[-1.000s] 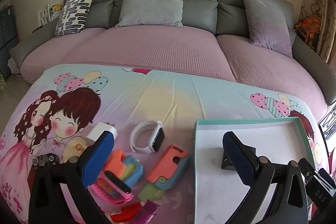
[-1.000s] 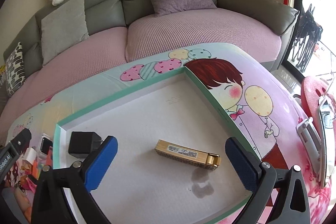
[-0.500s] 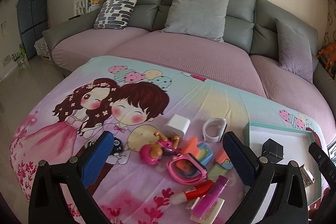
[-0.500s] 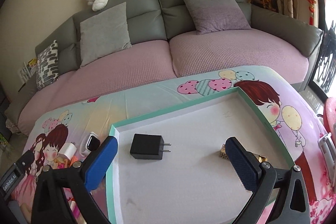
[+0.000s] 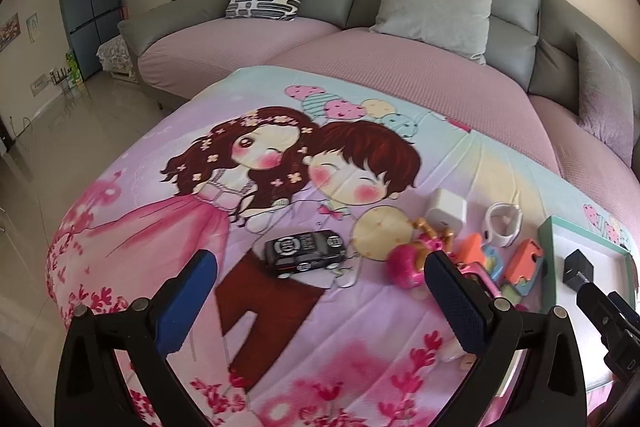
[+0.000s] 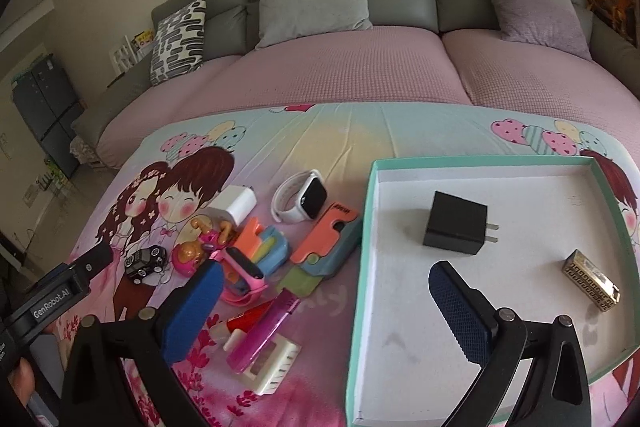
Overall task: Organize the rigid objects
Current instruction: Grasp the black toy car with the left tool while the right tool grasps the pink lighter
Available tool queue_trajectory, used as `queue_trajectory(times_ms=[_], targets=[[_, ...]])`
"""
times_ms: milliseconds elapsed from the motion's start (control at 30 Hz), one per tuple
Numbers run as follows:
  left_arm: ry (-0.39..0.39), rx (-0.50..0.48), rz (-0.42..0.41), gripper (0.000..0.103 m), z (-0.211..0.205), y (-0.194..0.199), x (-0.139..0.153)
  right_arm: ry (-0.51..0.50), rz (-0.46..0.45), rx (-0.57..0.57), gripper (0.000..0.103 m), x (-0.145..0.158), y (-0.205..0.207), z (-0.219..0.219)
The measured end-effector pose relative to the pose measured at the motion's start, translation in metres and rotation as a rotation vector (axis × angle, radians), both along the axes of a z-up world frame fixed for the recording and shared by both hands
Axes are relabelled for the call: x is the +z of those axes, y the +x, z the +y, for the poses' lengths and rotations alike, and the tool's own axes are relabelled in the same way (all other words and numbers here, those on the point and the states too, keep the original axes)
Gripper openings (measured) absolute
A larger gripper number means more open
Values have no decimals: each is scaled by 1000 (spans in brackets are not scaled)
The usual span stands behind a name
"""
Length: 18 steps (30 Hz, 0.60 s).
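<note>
My left gripper (image 5: 318,287) stands open over the cartoon bedsheet, with a black toy car (image 5: 306,253) just beyond its fingertips. Open too, my right gripper (image 6: 324,291) hangs above the gap between a pile of small items and a teal-rimmed white tray (image 6: 480,161). In the tray lie a black charger (image 6: 456,229) and a gold patterned bar (image 6: 592,281). The pile holds a white smartwatch (image 6: 300,197), a white charger (image 6: 234,205), a pink watch (image 6: 244,279), an orange-and-blue case (image 6: 328,239) and a purple stick (image 6: 264,331). Nothing sits between either pair of fingers.
A grey sofa with a pink cover (image 6: 340,75) and cushions runs behind the table. Tiled floor (image 5: 60,131) drops away to the left of the table edge. The other gripper's body (image 5: 604,311) shows at the right of the left wrist view.
Both views have swung left. The left gripper moved from the tray side to the toy car. The right gripper moved from over the tray to its left edge beside the pile.
</note>
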State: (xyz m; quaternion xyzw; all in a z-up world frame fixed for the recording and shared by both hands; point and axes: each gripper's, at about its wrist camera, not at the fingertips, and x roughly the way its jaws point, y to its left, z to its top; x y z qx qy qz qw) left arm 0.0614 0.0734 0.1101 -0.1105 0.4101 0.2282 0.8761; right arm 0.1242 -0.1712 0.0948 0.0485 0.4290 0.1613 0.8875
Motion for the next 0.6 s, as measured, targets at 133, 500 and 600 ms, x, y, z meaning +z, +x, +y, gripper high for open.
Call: queue_trajectory(times_ms=[133, 500, 600], targets=[[21, 24, 32, 103, 12, -4, -8, -12, 46, 24, 103, -12, -1, 14], [-122, 78, 104, 103, 43, 5, -52, -50, 90, 83, 98, -27, -7, 39], [-145, 103, 107, 103, 47, 7, -56, -60, 97, 104, 97, -30, -8, 48]])
